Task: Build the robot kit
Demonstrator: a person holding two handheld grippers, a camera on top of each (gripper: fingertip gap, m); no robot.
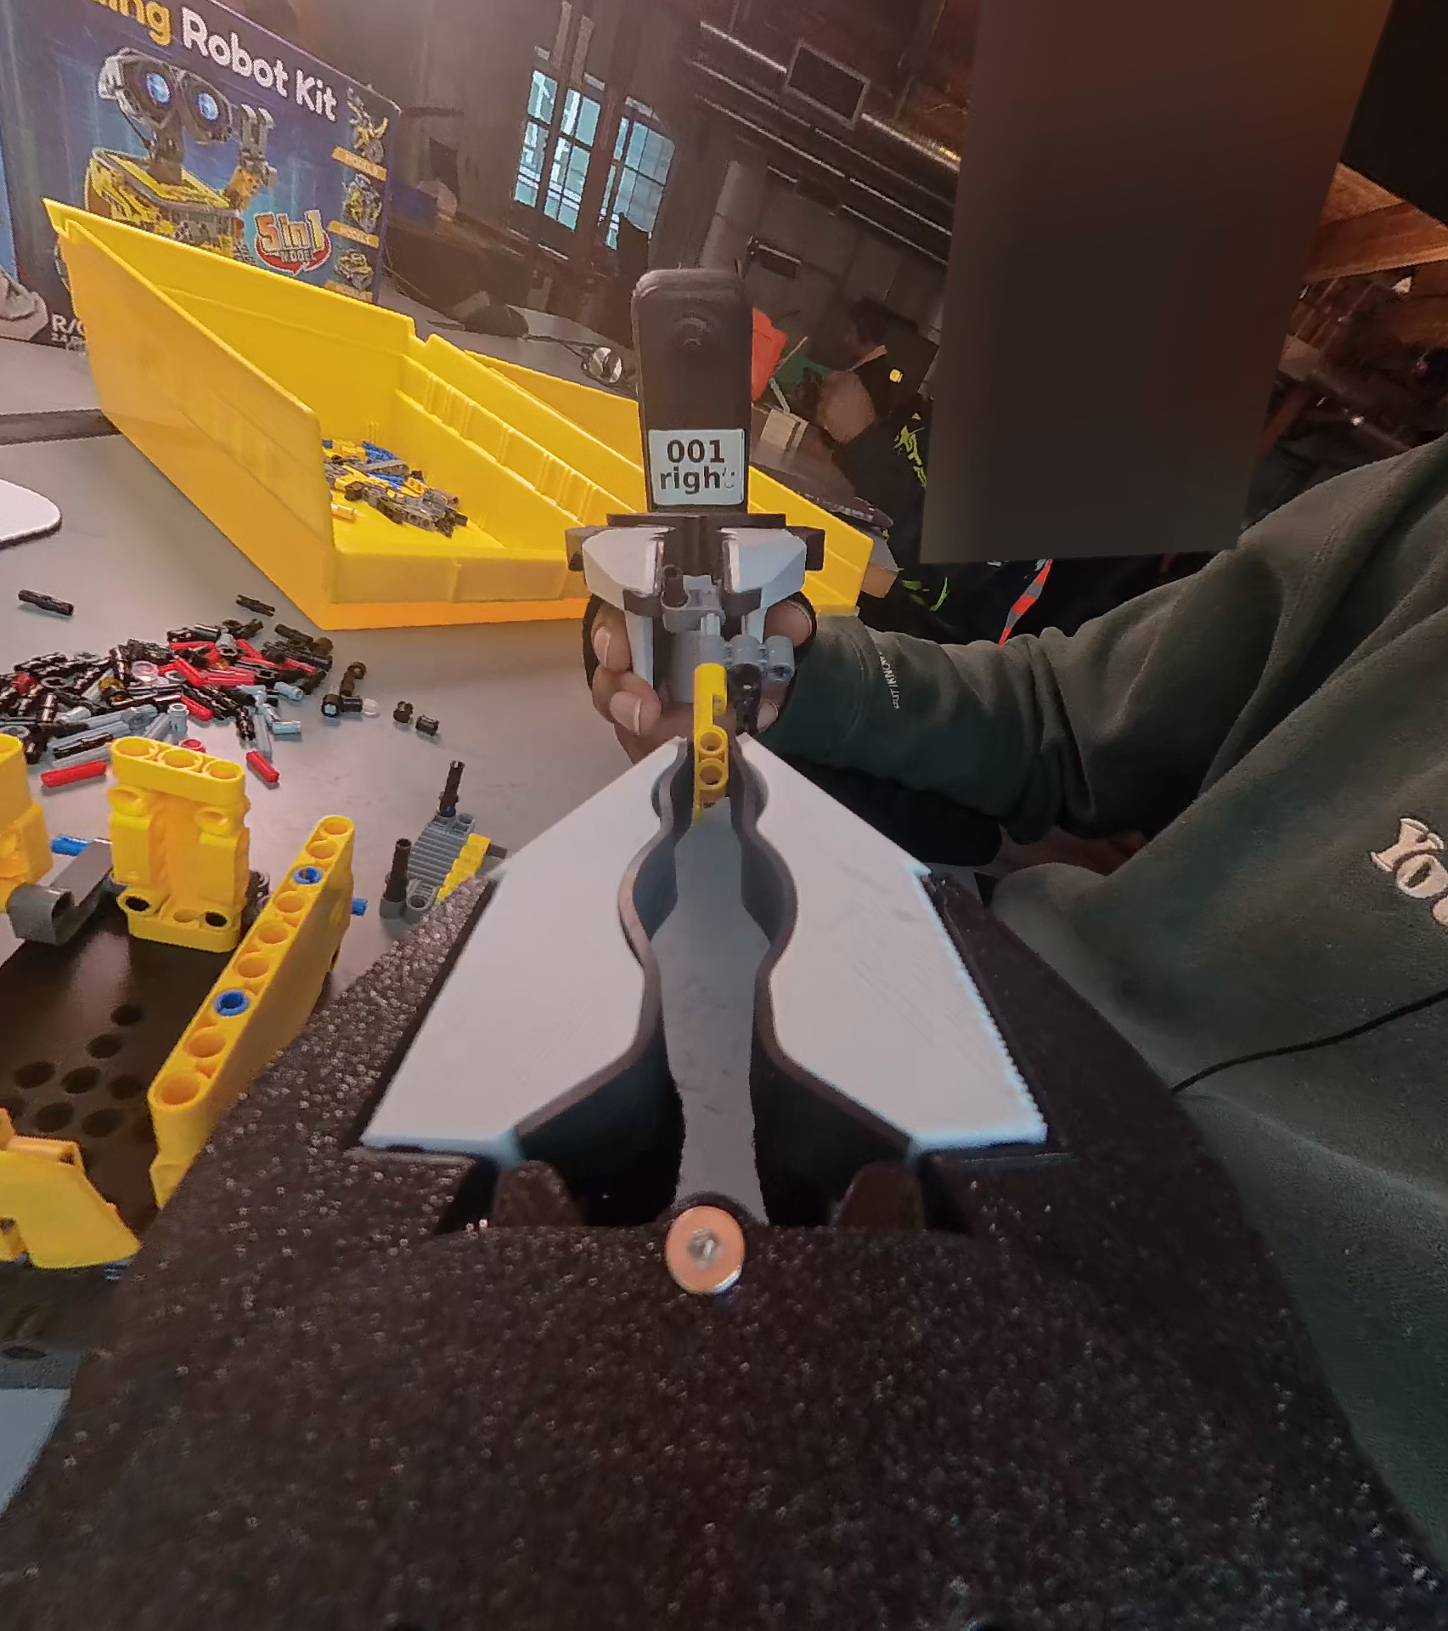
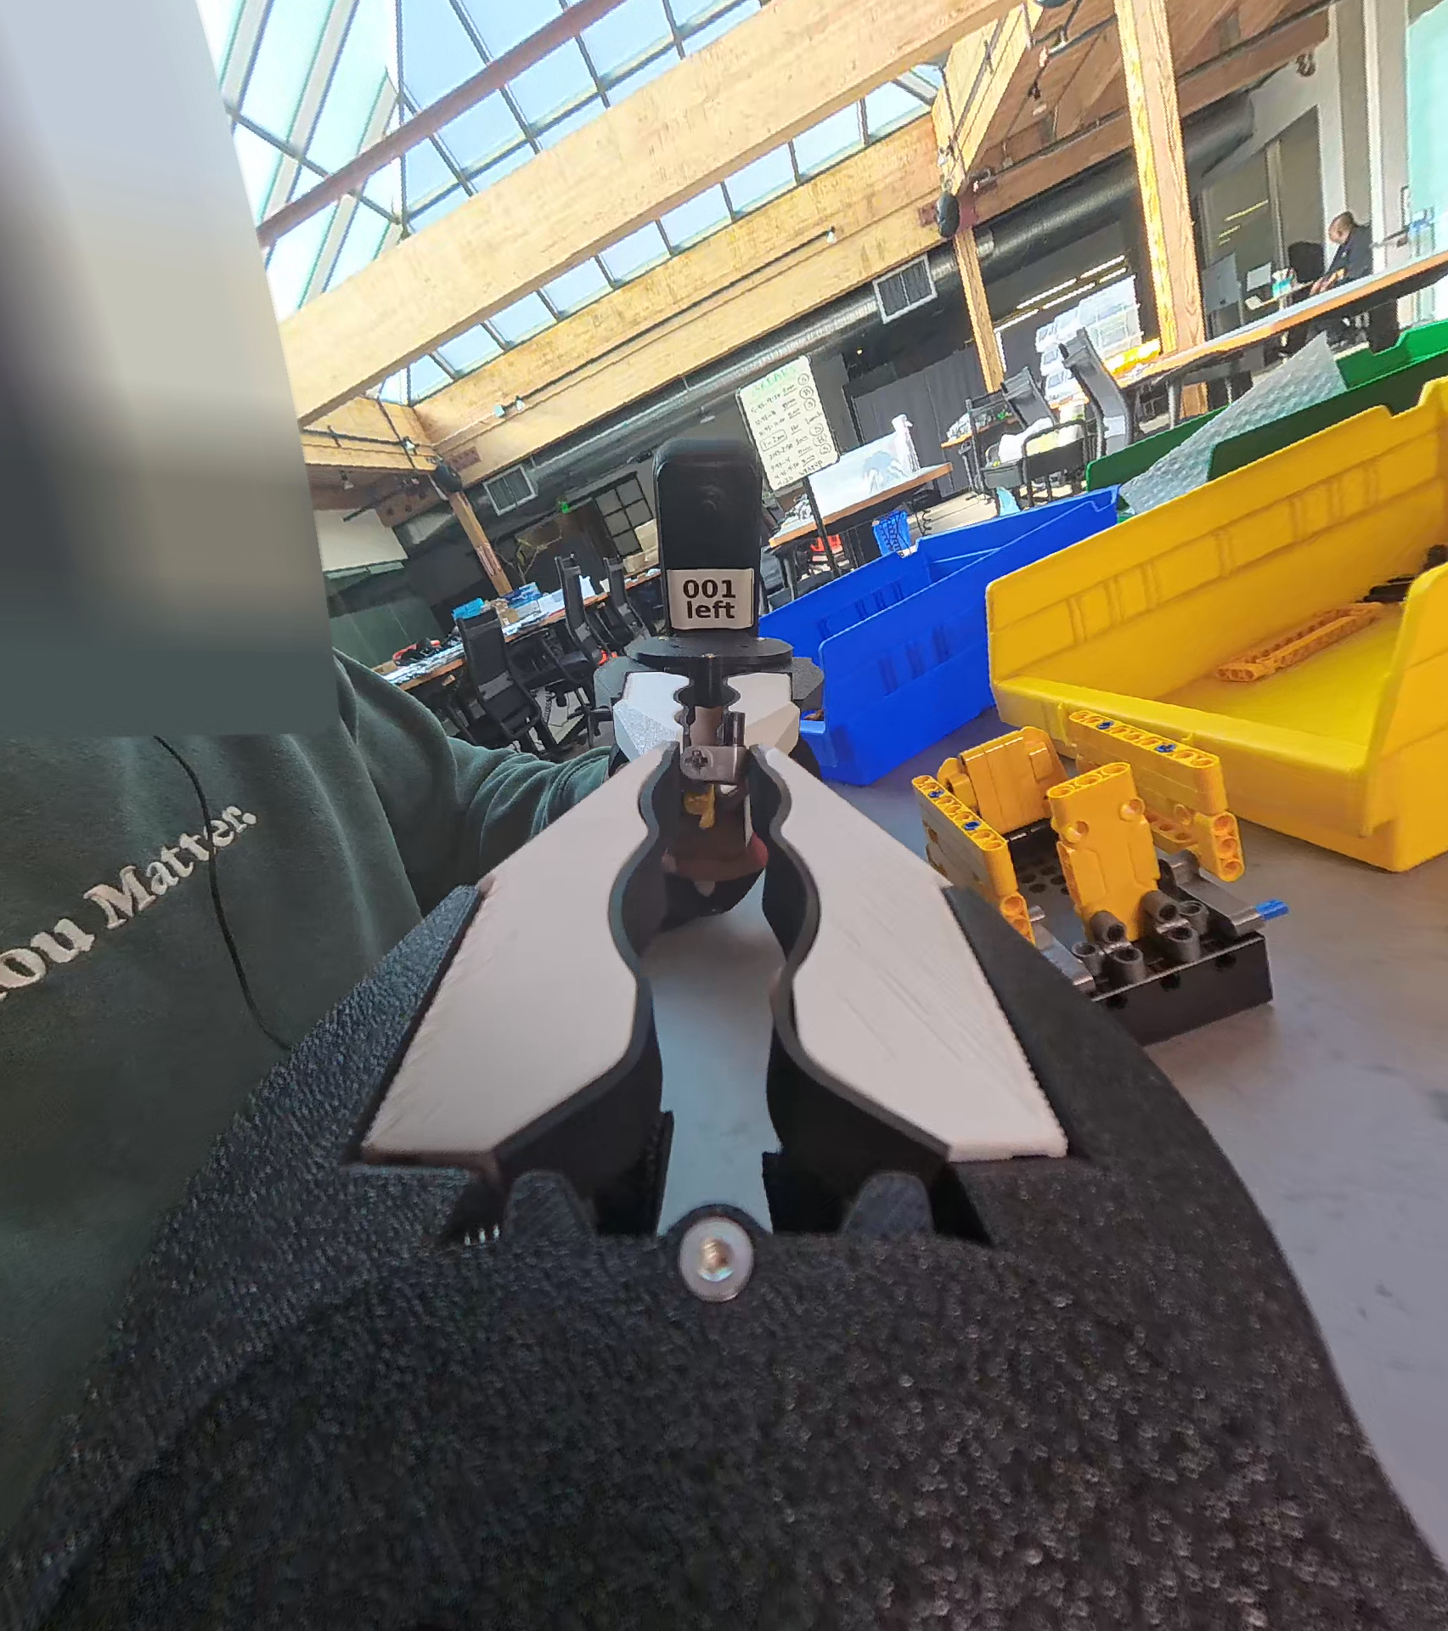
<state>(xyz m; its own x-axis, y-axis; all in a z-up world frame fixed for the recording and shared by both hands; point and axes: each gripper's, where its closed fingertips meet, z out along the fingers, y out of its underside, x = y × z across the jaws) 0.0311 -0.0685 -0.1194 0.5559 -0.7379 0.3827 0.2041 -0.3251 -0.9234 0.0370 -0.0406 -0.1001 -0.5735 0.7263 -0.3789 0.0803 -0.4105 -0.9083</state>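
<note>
Jaws of both grippers closed on one small brick assembly, held in the air between them

The left gripper (image 1: 709, 777) pinches the yellow beam (image 1: 709, 741), its long axis running along the fingers; the right gripper (image 2: 707, 777) clamps the grey connector block (image 1: 702, 635) at the beam's far end, tips facing, above the table (image 1: 482, 688) near the yellow bin (image 1: 199, 371)

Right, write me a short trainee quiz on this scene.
1. True or false: the left tongs grip a yellow holed plastic beam.
2. The loose pile of small black and red plastic pins lies: A in a yellow bin, B on the grey table, C on a black plate.
3. Fill in: the right tongs pinch a small plastic assembly coloured ___.
Key: 1 true; 2 B; 3 grey.
</note>
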